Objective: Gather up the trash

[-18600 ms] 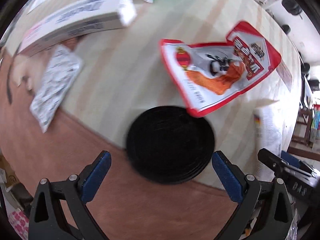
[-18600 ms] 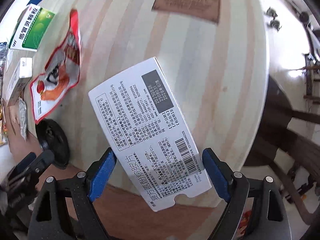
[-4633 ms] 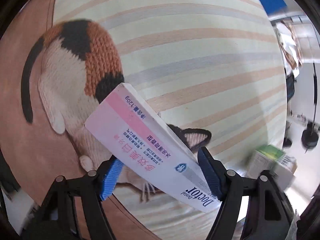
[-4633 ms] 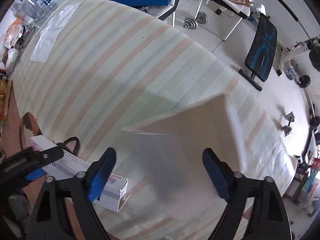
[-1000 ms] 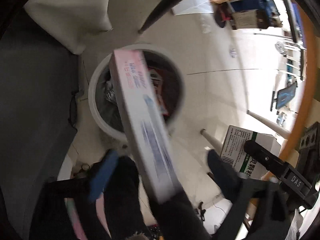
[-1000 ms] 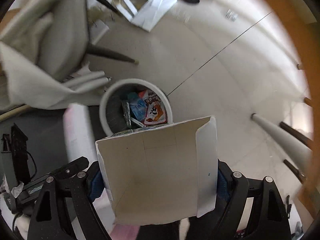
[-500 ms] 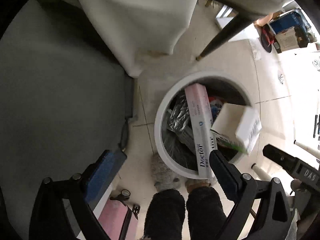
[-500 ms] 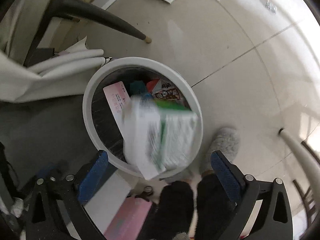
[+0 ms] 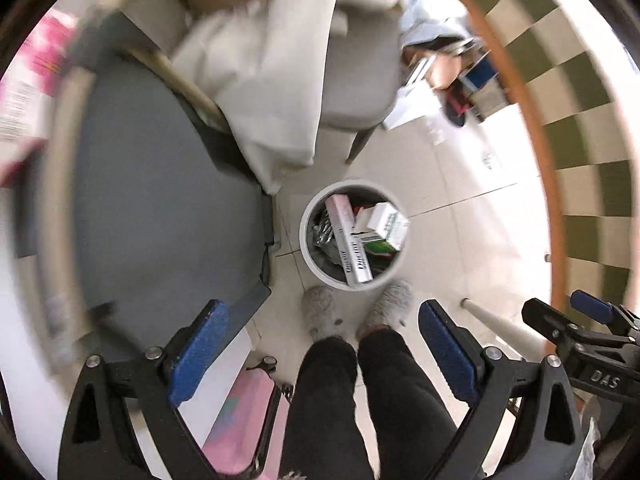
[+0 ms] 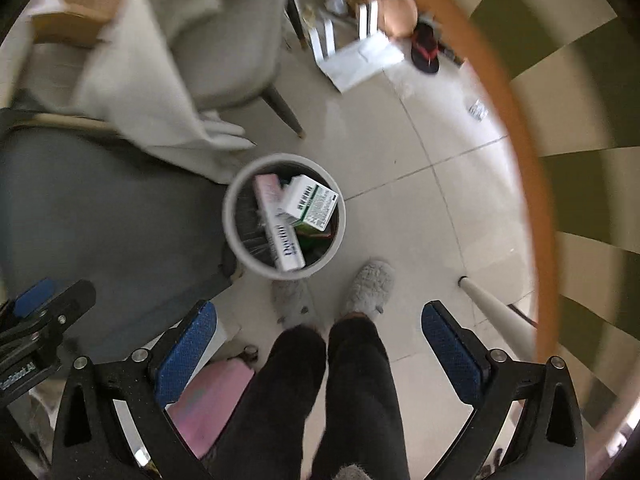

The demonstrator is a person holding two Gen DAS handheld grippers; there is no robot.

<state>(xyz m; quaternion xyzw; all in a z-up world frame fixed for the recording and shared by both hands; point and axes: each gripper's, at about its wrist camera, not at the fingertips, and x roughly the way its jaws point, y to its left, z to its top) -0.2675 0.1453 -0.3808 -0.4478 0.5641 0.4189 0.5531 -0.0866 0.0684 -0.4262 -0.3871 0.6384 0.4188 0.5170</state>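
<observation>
both my left gripper [image 9: 322,354] and right gripper [image 10: 318,350] hang wide open and empty over the bin [image 10: 236,240], where the 2 cardboard boxes [image 10: 310,206] sit, light, probably crushable, best pinched across flat faces

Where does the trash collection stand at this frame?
Done: the long pink-and-white toothpaste box and the green-and-white carton lie in the round white bin. In hand: nothing; left tongs and right tongs are open and empty. Left: cannot tell, since the tabletop is mostly out of view.
</observation>
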